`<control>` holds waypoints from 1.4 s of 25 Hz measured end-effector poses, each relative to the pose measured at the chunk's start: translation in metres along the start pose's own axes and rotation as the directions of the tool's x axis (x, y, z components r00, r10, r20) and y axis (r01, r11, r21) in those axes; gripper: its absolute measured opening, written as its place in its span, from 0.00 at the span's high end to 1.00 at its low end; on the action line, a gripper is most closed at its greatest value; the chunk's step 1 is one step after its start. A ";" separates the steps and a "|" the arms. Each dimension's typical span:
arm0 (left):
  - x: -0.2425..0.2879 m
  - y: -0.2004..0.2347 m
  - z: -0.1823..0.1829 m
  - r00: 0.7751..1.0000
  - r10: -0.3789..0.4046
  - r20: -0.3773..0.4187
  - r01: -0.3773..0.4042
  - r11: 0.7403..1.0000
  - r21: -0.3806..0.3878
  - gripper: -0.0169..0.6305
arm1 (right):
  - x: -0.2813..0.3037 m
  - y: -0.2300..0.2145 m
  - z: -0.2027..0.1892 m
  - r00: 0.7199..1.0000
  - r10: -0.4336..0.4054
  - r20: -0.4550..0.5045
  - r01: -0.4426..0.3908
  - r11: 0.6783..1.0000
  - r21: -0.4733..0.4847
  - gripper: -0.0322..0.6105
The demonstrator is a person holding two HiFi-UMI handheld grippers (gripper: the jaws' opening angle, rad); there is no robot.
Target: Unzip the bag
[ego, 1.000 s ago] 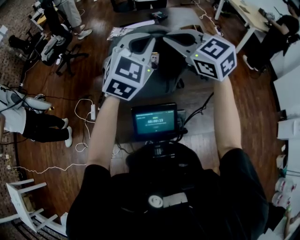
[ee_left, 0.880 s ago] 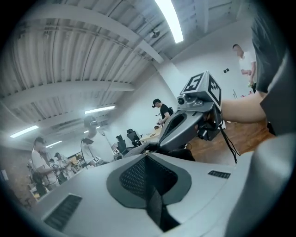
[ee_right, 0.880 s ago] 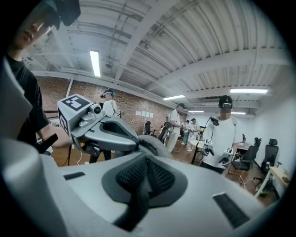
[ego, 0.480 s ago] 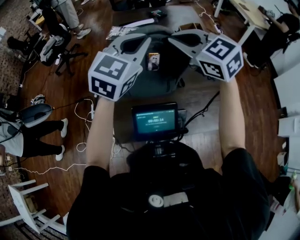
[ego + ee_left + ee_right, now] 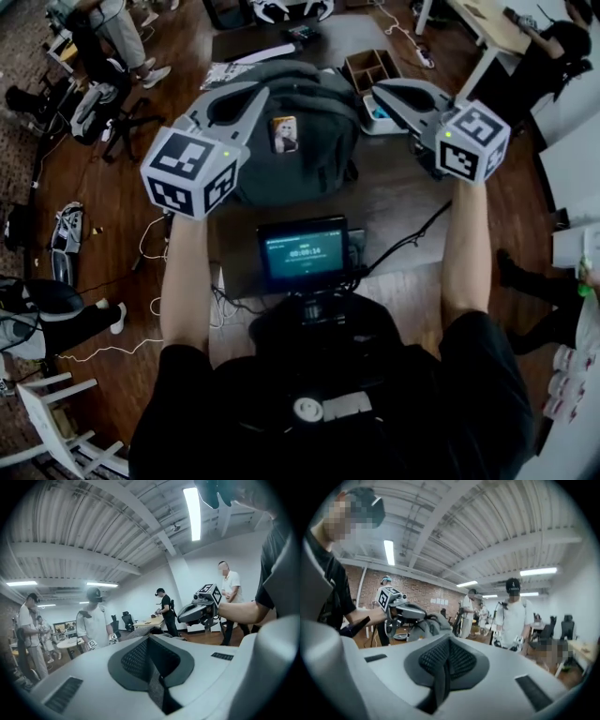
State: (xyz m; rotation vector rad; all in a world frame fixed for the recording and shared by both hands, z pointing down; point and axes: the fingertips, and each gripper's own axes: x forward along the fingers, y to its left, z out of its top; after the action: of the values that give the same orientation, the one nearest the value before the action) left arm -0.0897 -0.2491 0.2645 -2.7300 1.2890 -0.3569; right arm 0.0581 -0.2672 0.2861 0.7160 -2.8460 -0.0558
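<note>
The grey left gripper [image 5: 259, 92] and right gripper [image 5: 382, 93], jaws pressed together and empty, have spread apart to flank the grey fabric backpack [image 5: 314, 141]; unzipping looks unstarted.

My arms reach forward: left gripper [image 5: 262, 90] over the bag's [image 5: 314, 141] left edge, right gripper [image 5: 381, 92] off its right side, both pairs of jaws closed, empty.

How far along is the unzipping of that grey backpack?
Done: nothing that shows; from above, the backpack shows no opening. In hand: nothing; the left gripper and right gripper are both shut and empty, one held either side of the backpack. Left: the whole unzipping, from the first grasp.
</note>
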 end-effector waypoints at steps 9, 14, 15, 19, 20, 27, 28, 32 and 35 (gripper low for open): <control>0.009 -0.016 -0.002 1.000 0.012 -0.001 -0.011 0.995 0.100 0.97 | 0.062 0.052 0.000 0.995 -0.079 -0.053 0.045 0.882 -0.468 0.80; 0.008 -0.024 0.001 1.000 0.002 -0.001 -0.001 0.994 0.109 0.97 | 0.054 0.049 0.006 0.995 -0.006 -0.099 -0.038 0.895 -0.445 0.64; 0.008 -0.025 0.001 1.000 0.002 0.000 -0.002 0.994 0.107 0.97 | 0.054 0.051 0.006 0.993 -0.024 -0.116 -0.037 0.868 -0.496 0.65; 0.010 -0.026 0.001 1.000 0.004 0.004 -0.004 0.994 0.107 0.97 | 0.057 0.058 0.000 0.982 -0.158 -0.100 0.044 0.714 -0.699 0.88; 0.011 -0.026 0.001 1.000 0.003 0.003 -0.003 0.994 0.110 0.97 | 0.059 0.057 -0.001 0.981 -0.178 -0.081 0.069 0.702 -0.709 0.89; 0.013 -0.027 -0.001 1.000 0.007 0.005 -0.008 0.992 0.123 0.97 | 0.059 0.054 0.005 0.979 -0.183 -0.086 0.058 0.664 -0.745 0.89; 0.014 -0.028 -0.001 1.000 0.004 0.006 -0.005 0.993 0.121 0.97 | 0.057 0.054 0.008 0.979 -0.187 -0.082 0.062 0.655 -0.753 0.90; 0.015 -0.029 -0.003 1.000 0.003 0.005 -0.003 0.993 0.118 0.97 | 0.061 0.051 0.006 0.975 -0.198 -0.102 0.048 0.634 -0.772 0.90; 0.013 -0.030 -0.003 1.000 -0.008 0.003 0.007 0.994 0.109 0.97 | 0.063 0.055 0.007 0.990 -0.115 -0.084 0.015 0.670 -0.742 0.88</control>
State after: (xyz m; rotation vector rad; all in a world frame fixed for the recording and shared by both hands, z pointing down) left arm -0.0596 -0.2402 0.2759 -2.6444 1.2207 -0.4107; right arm -0.0227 -0.2486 0.2960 0.5860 -2.3314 -1.0775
